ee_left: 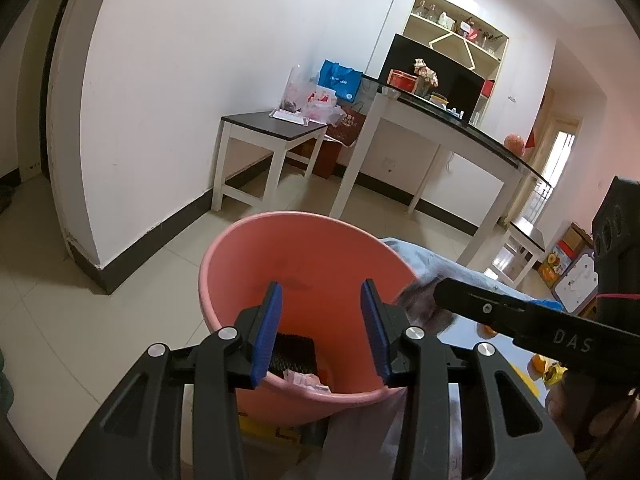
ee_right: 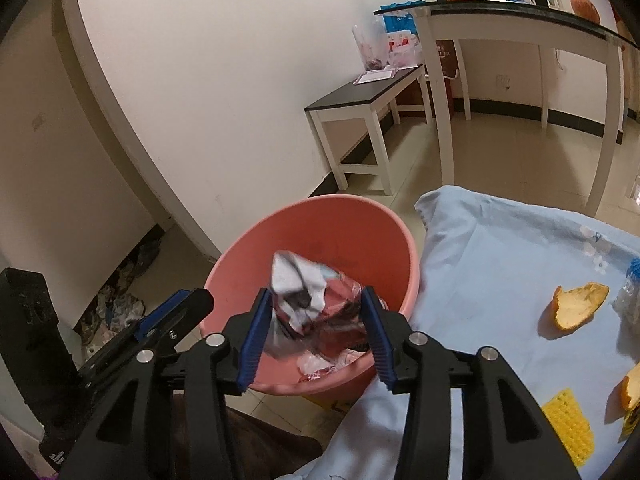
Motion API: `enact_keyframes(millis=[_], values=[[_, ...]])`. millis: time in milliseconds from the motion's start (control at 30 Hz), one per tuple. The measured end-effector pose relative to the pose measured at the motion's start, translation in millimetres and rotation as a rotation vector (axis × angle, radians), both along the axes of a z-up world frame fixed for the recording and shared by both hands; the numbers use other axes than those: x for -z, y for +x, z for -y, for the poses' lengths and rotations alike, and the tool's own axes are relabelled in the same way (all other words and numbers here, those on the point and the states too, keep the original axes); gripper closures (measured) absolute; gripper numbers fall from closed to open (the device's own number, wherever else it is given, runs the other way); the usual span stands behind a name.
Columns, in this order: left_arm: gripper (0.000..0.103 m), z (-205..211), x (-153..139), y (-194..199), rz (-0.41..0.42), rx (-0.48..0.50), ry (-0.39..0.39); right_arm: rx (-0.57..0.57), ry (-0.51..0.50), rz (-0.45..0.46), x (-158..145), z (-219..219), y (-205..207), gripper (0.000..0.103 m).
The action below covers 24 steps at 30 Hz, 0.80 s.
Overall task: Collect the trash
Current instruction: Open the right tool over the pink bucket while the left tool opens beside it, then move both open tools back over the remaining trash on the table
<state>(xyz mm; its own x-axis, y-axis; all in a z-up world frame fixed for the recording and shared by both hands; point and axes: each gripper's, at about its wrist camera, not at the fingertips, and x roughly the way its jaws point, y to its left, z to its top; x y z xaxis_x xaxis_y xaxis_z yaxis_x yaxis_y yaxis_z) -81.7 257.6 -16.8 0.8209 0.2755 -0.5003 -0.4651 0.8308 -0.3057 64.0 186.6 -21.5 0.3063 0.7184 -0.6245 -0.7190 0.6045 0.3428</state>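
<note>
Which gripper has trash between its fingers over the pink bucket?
The right gripper: a crumpled wrapper sits between its blue pads above the pink bucket. The left gripper is open with nothing between its pads.

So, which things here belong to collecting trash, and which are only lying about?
For the job:
- pink bucket
- crumpled wrapper between right gripper pads
- orange peel
- left gripper, open over bucket

Lying about:
- bench
- flower vase
</note>
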Motion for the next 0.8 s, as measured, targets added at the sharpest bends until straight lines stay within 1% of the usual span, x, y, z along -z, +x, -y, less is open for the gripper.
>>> enact_keyframes(millis=[167,400,600,800], values=[[0.062,0,0,-3,-0.009,-0.005,0.0,-0.016,0.009,0.006,-1,-4,-1,0.048],[0.062,2,-6,-12,0.006,-0.018,-0.002,-0.031,0.01,0.027,-6,4,-12,0.048],[0.062,14,-12,-11,-0.005,-0.003,0.015,0.009,-0.024,0.06,-6,32,-20,0.048],[0.062,34,-16,-3,0.001,0.058,-0.022,0.069,-0.053,0.044,-2,76,-21,0.048]])
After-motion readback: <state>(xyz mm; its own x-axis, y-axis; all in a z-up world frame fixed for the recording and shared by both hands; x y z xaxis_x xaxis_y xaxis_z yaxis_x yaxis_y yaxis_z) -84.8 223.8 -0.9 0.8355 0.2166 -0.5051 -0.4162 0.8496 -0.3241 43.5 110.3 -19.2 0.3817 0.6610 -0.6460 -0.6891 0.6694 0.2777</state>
